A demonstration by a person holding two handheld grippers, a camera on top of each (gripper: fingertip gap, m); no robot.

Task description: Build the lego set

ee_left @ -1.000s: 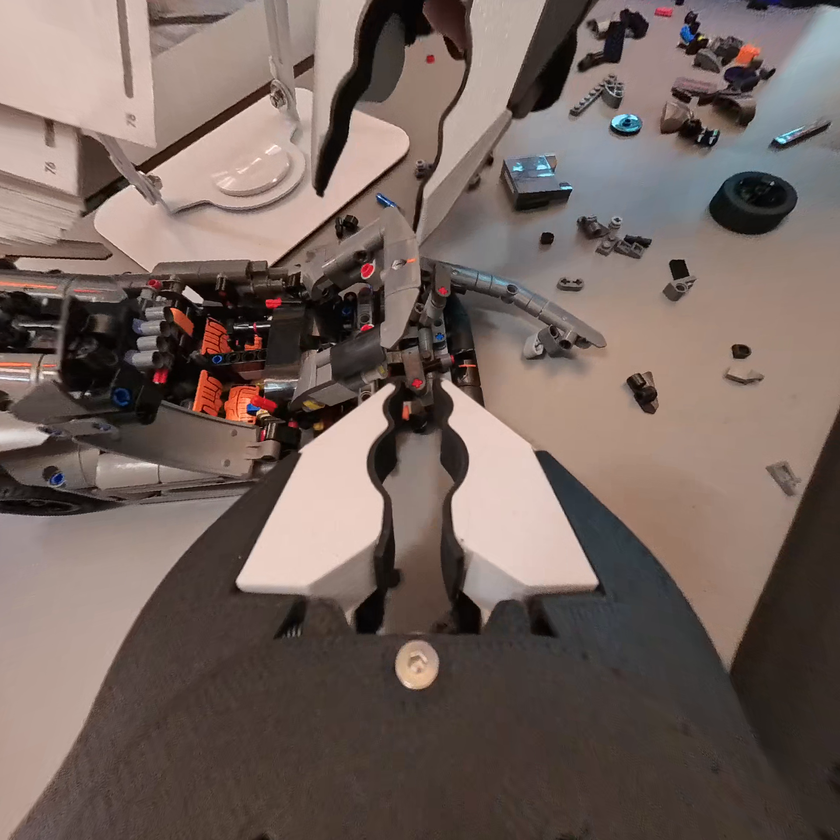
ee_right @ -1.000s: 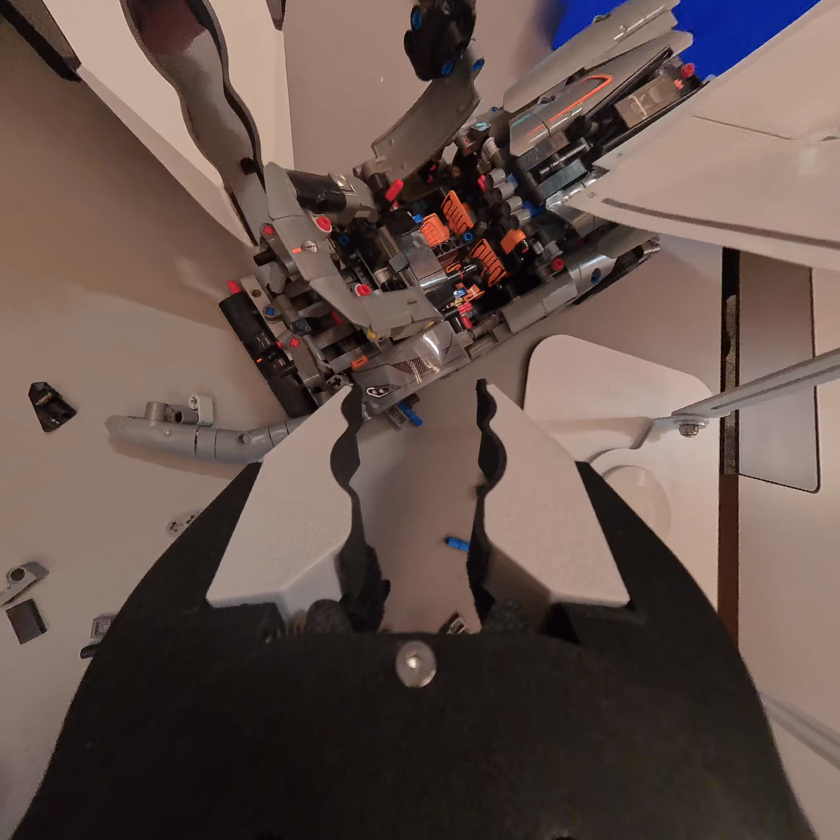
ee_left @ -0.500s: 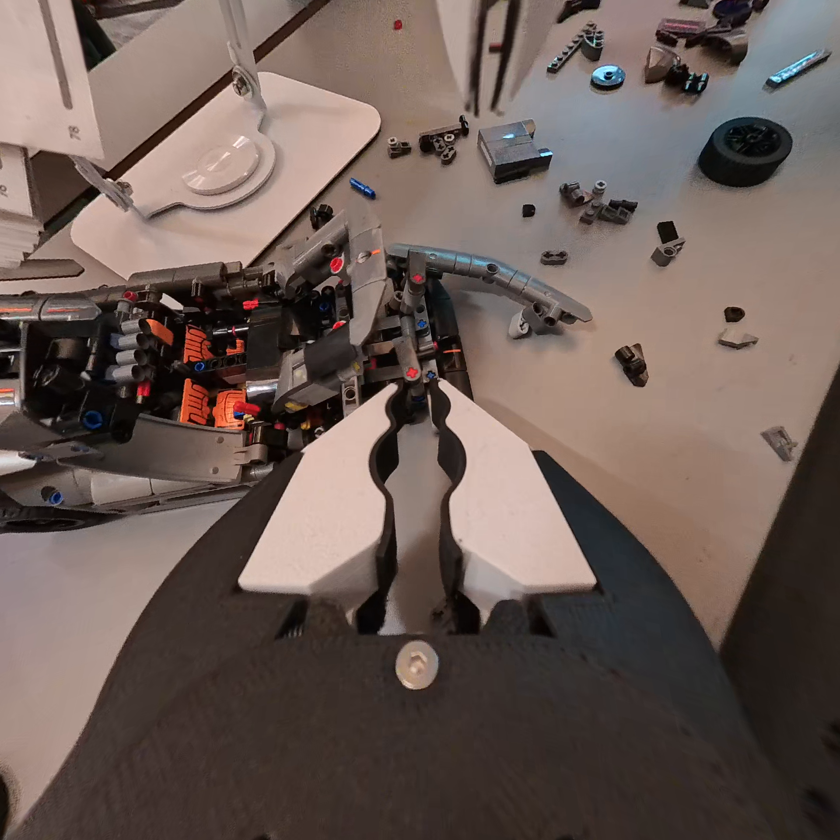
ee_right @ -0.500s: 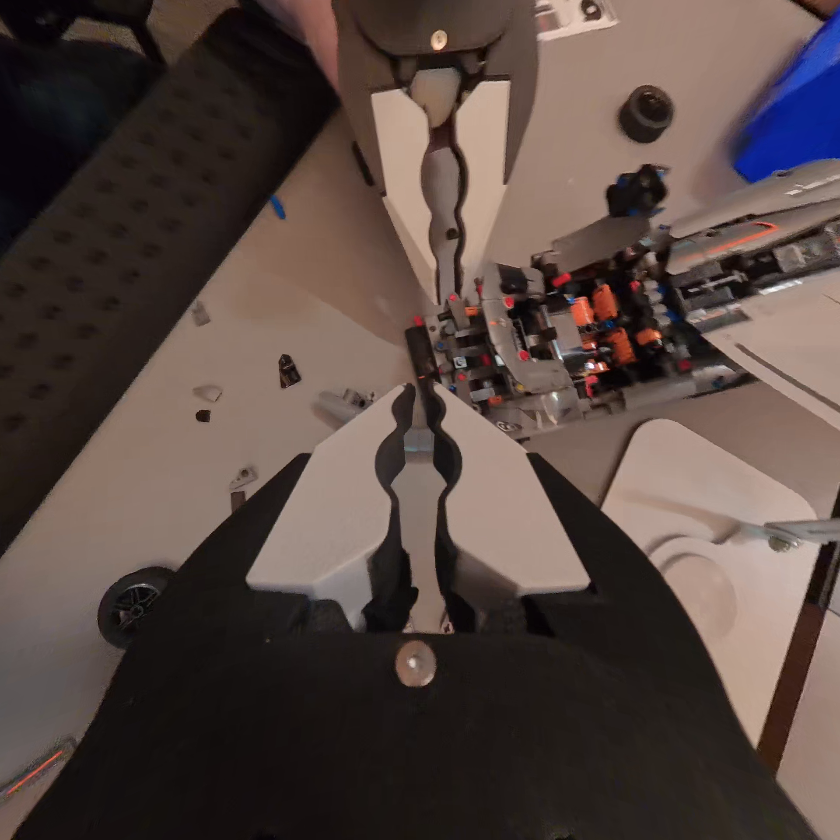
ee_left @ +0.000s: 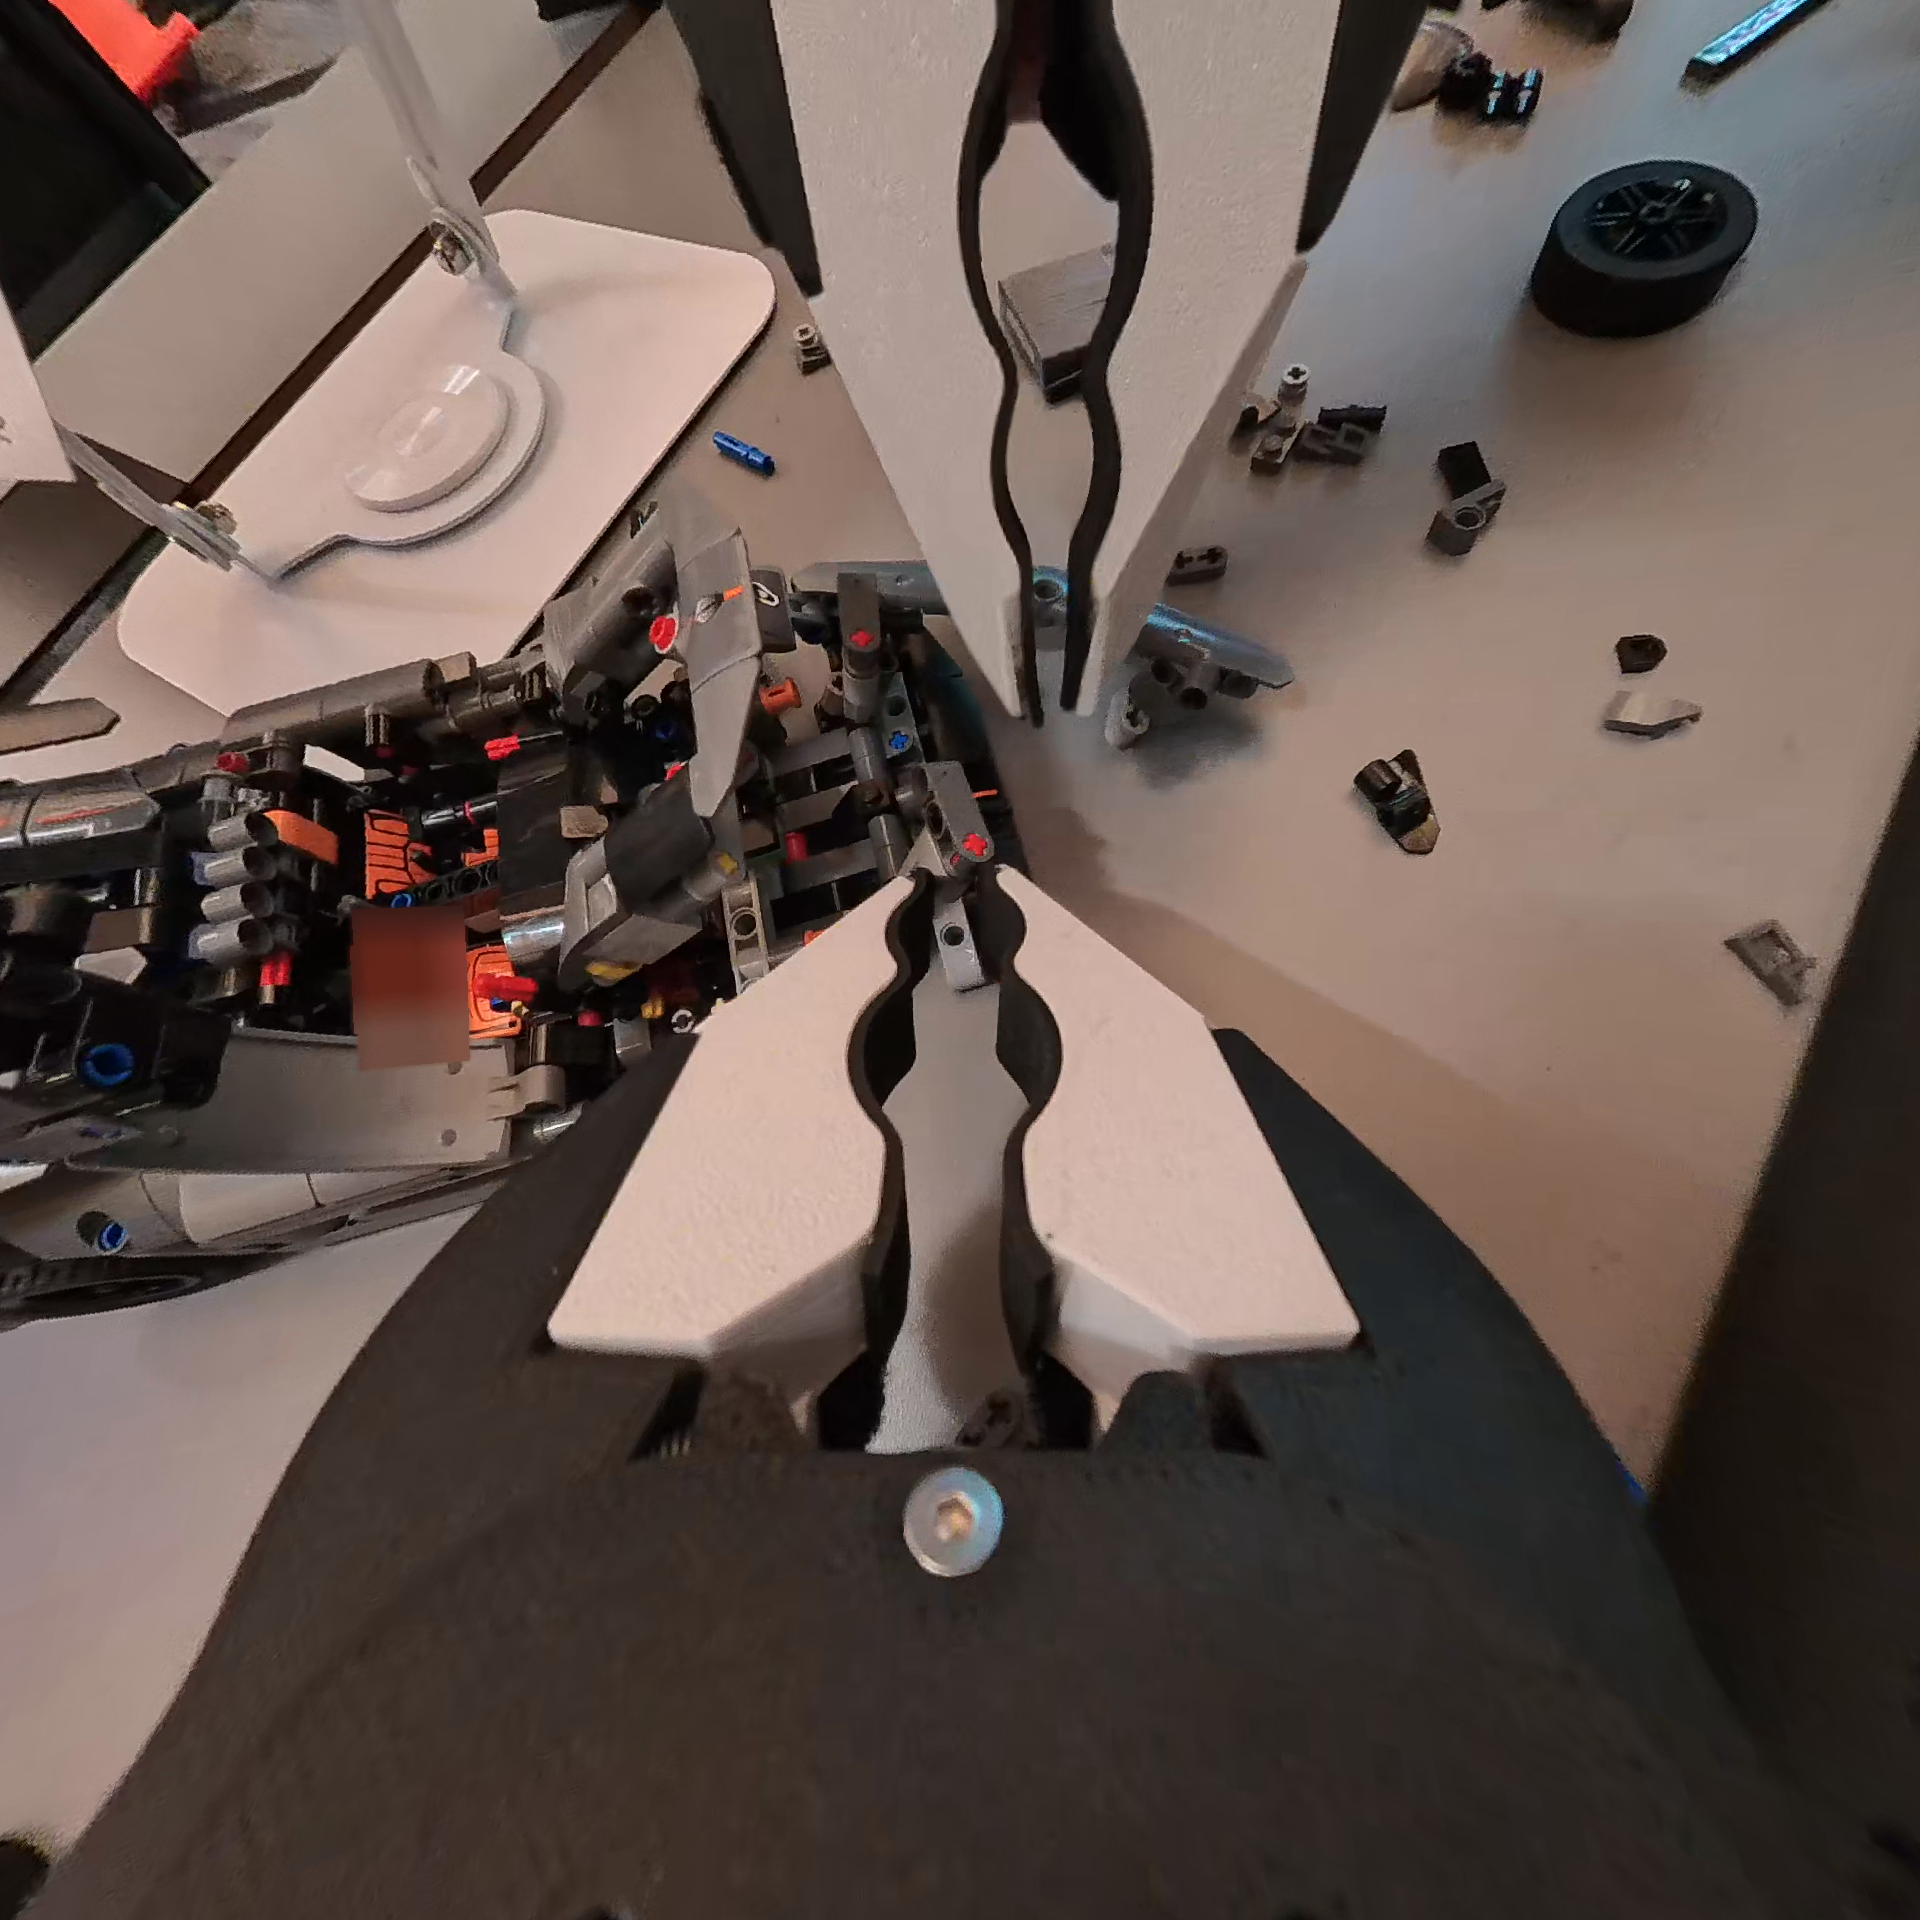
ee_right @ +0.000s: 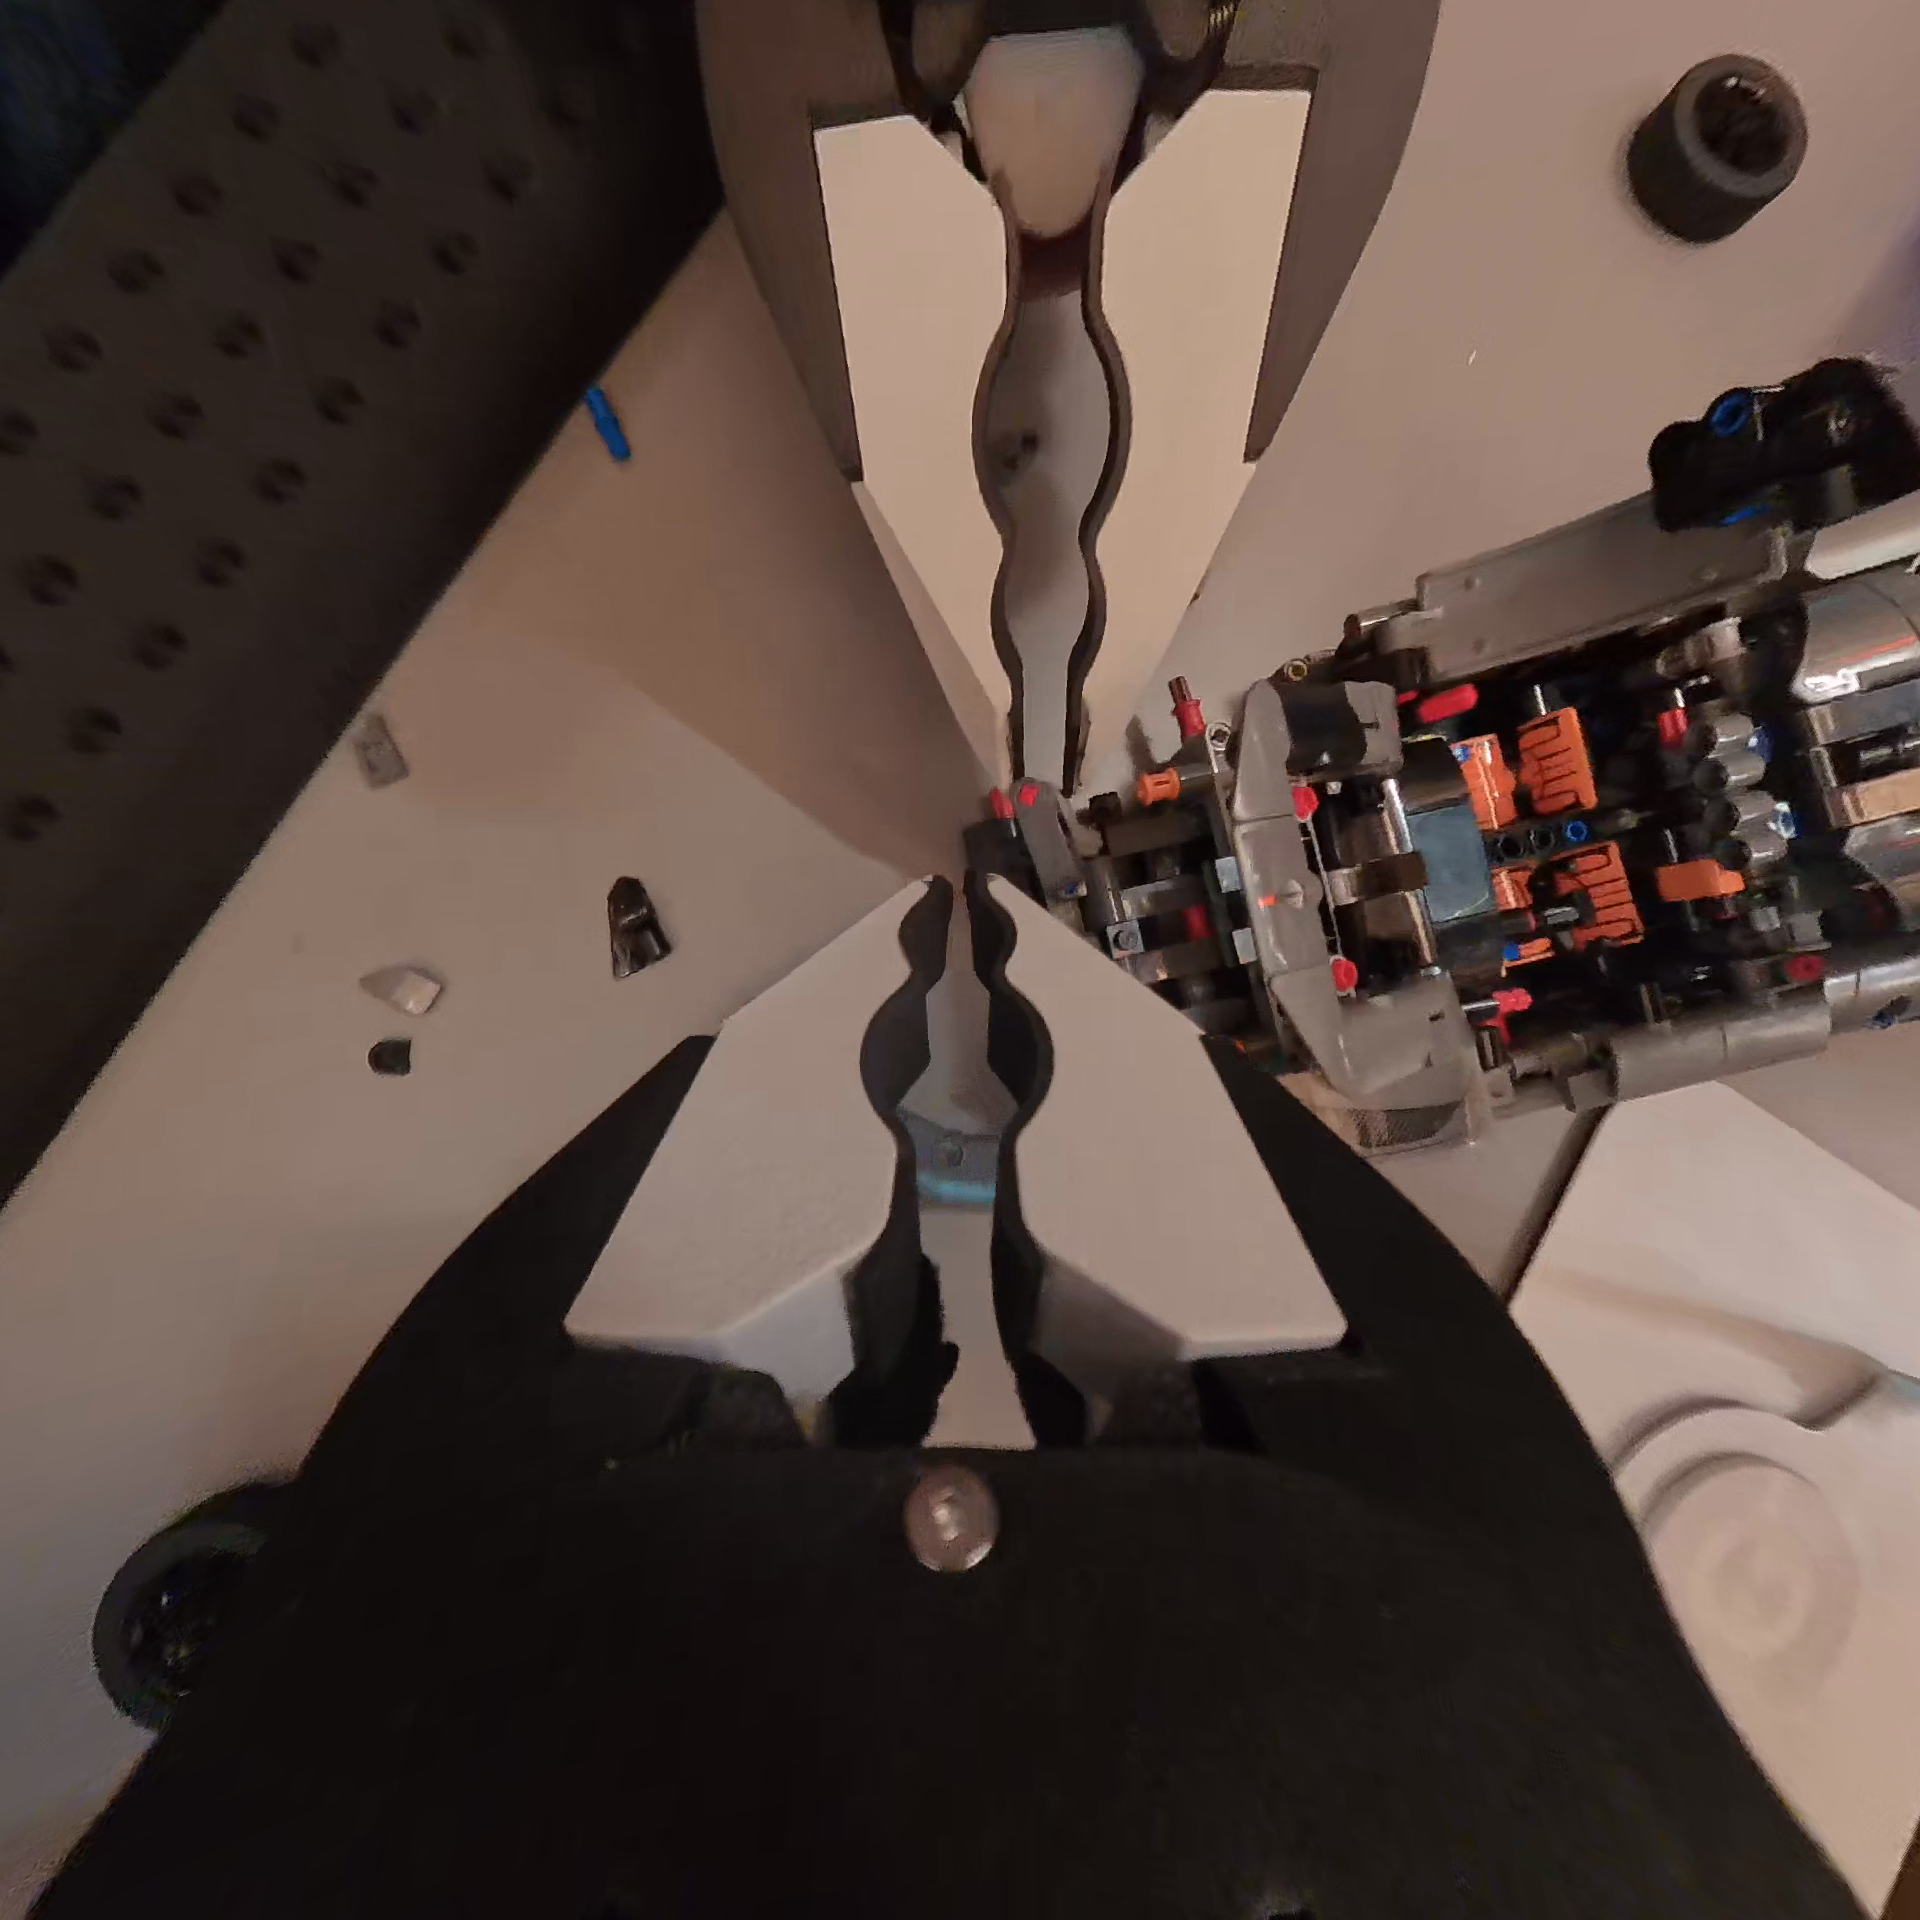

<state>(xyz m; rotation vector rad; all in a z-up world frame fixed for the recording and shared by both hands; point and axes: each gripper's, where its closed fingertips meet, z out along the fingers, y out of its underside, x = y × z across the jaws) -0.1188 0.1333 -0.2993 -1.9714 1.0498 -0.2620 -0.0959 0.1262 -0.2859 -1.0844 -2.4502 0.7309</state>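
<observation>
in the left wrist view our left gripper (ee_left: 956,894) sits at the near end of the lego car model (ee_left: 436,883), its fingers drawn close on a small grey pin-holed beam (ee_left: 961,940) that sticks out of the model's frame; whether it truly squeezes it or only brackets it is hard to say, but the pads look pressed against it. just beyond, our right gripper (ee_left: 1049,707) comes down from the top of that view, fingers nearly together on the curved grey arch piece (ee_left: 1195,649), which lies on the table (ee_left: 1351,1039) against the model's end. in the right wrist view the same right gripper (ee_right: 956,894) shows its tips almost touching, and a bluish-grey bit of the arch shows only through the wavy gap lower down; most of the piece is hidden under the fingers.

we see no bin or tray; loose parts lie bare on the table: a blue pin (ee_left: 743,452), a black wheel (ee_left: 1642,249), small dark and grey bits (ee_left: 1397,800). the model's far end is cut off at the left edge. farther off stands a white stand base (ee_left: 447,416), its upper part out of frame. a blurred patch covers part of the model's middle.
</observation>
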